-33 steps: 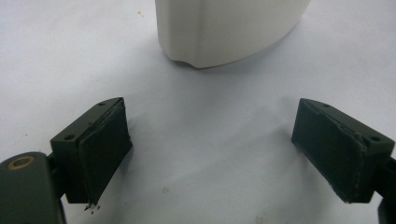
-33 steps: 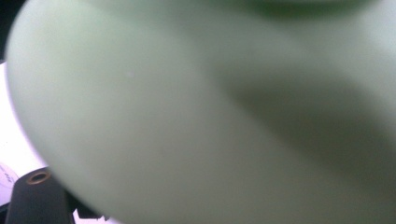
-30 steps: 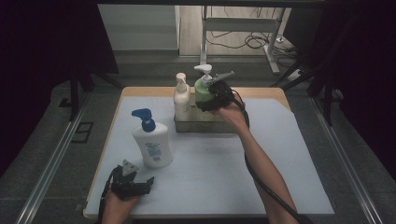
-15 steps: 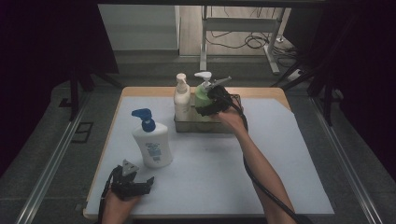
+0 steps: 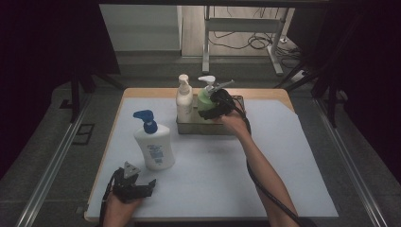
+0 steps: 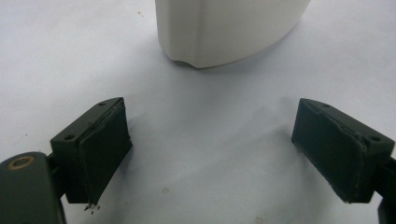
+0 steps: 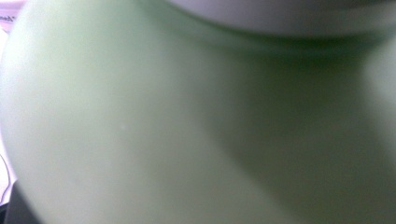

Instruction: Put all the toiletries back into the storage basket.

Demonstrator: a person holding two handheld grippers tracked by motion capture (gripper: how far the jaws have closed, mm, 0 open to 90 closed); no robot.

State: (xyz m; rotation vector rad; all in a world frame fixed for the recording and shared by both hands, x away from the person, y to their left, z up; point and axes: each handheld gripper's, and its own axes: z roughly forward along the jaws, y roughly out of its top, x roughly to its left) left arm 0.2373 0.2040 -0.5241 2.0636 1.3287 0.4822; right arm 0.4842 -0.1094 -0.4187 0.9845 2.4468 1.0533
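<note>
Two pump bottles are standing in the metal tray (image 5: pixel 236 128) in the high view: a cream bottle (image 5: pixel 184 100) and a green bottle (image 5: pixel 204 99). The right gripper (image 5: pixel 212 109) is sitting against the green one, apparently clamping its body. A white bottle (image 5: pixel 153 147) with a blue pump is waiting outside on the table (image 5: pixel 283 165). In the left gripper view, the left gripper (image 6: pixel 212 154) is idling, jaws spread, bottle base ahead. In the right gripper view the green wall is blurring close. Advice: check the bottle is settling flat in the tray before releasing.
</note>
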